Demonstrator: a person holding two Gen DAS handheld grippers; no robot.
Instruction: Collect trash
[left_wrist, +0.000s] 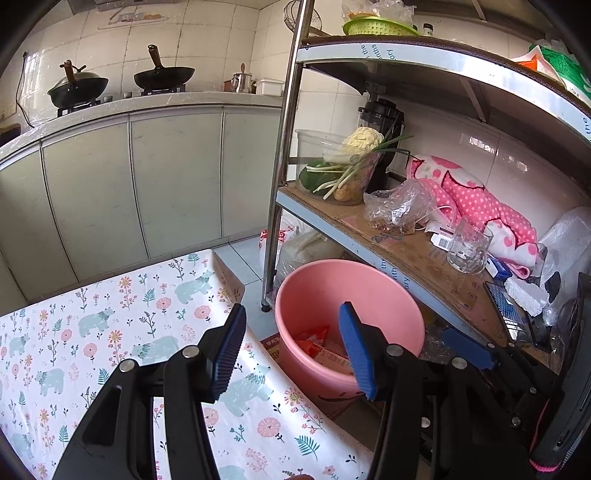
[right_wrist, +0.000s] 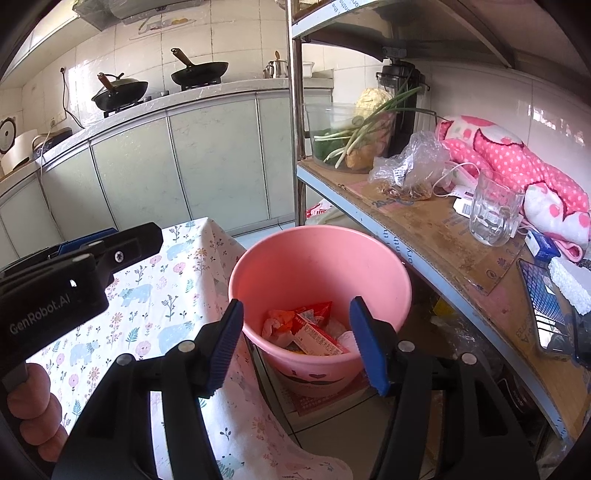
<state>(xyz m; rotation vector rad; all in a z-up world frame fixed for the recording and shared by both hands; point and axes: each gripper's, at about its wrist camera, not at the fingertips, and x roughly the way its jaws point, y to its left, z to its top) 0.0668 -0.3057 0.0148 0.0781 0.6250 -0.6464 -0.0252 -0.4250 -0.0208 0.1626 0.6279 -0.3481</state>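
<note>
Two grippers, left gripper (left_wrist: 291, 352) and right gripper (right_wrist: 297, 341), both jaws wide apart and empty, poised over pink bucket (right_wrist: 317, 258) beside table (left_wrist: 110, 332), trash wrappers (right_wrist: 314, 332) lying inside, probably just dropped.

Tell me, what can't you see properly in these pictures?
- Pink bucket, left wrist view: the gripper finger covers some of the trash.
- Trash, right wrist view: packet print too small to read.
- Bottom shelf, both views: dark, hidden behind the bucket.
</note>
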